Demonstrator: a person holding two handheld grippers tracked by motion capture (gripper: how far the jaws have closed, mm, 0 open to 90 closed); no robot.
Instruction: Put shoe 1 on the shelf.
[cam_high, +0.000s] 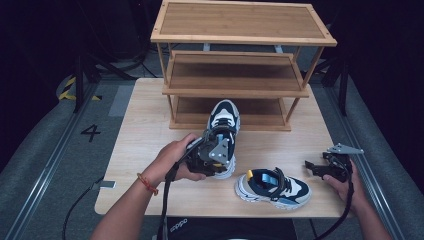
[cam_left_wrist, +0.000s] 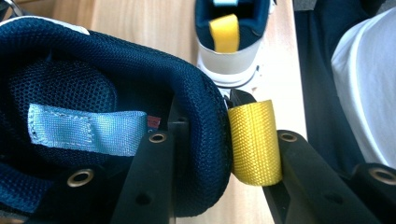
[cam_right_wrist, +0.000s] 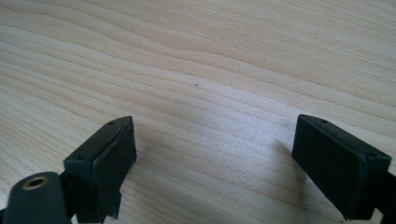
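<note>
Pale wood table, high view: carries a three-tier bamboo shoe rack at the far side and two navy-and-white shoes nearer the person.
Held shoe, high view: in front of the rack's bottom tier, toe pointing toward the rack, heel end under the left tongs.
Left hand, high view: wrapped around the body of the left tongs, a red band on the wrist.
Second shoe, high view: lies near the table's front edge, between the two hands, apart from both tongs.
Right tongs, high view: near the table's right edge, held by the right hand, well clear of the second shoe.
Left tongs, left gripper view: clamped on the padded navy heel collar of the held shoe; one jaw sits inside the shoe, the other presses the yellow pull loop against the outside of the heel.
Inside the held shoe, left gripper view: dark mesh lining and a light blue fabric tab.
Second shoe, left gripper view: on the table beyond the grip, its own yellow tab showing.
Right tongs, right gripper view: jaws spread wide, nothing between them, bare wood grain of the table beneath.
</note>
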